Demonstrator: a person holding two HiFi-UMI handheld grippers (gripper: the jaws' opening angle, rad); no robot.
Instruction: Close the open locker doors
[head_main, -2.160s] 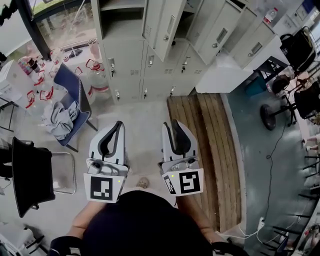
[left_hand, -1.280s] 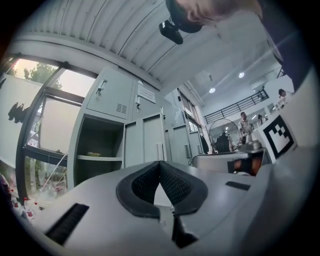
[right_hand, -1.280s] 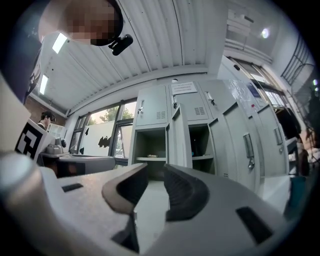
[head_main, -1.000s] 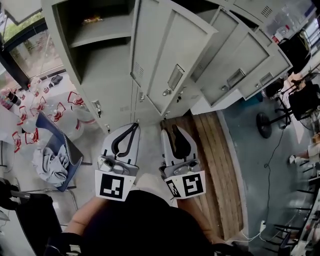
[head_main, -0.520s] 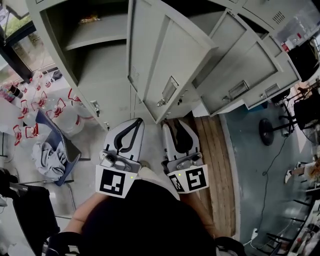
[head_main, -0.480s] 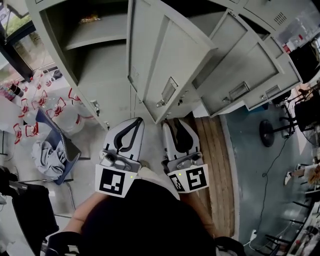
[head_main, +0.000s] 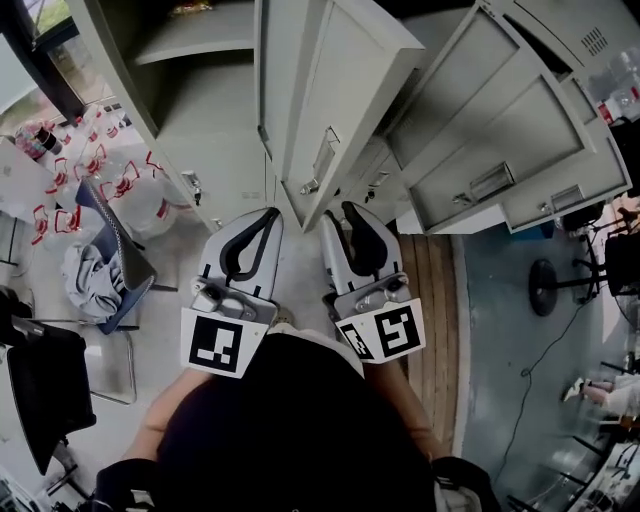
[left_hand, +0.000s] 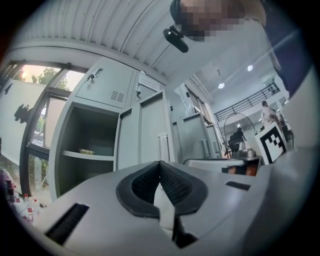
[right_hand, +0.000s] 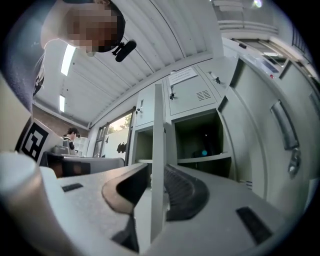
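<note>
Lockers are grey painted sheet metal, with flat, matt, rectangular panels. The middle door (head_main: 345, 90) stands open, swung out from the bank toward the person. Its long axis is upright and its free edge points at the grippers, the lower corner just beyond their tips. A narrow handle (head_main: 322, 160) is set in its face. In the right gripper view the same door (right_hand: 158, 130) shows edge-on as a thin, pale, upright strip.

To its left is an open compartment (head_main: 200, 120), darker inside, with one flat shelf (head_main: 195, 48) across it. At the upper right corner, other doors (head_main: 480, 130) hang open, angled outward, each with a recessed slot handle.

Claws:
- The left gripper (head_main: 270, 213) has a white shell and black ribbed pads. In its own view the left gripper (left_hand: 160, 164) has its jaws pressed tip to tip with nothing between them.
- The right gripper (head_main: 342, 210) has its jaws a narrow gap apart. In its own view the right gripper (right_hand: 157, 169) has the door's edge lined up in that gap. Cannot tell whether the pads touch the metal.

Floor is pale concrete, with a band of wooden planks (head_main: 430, 300) along the right.
</note>
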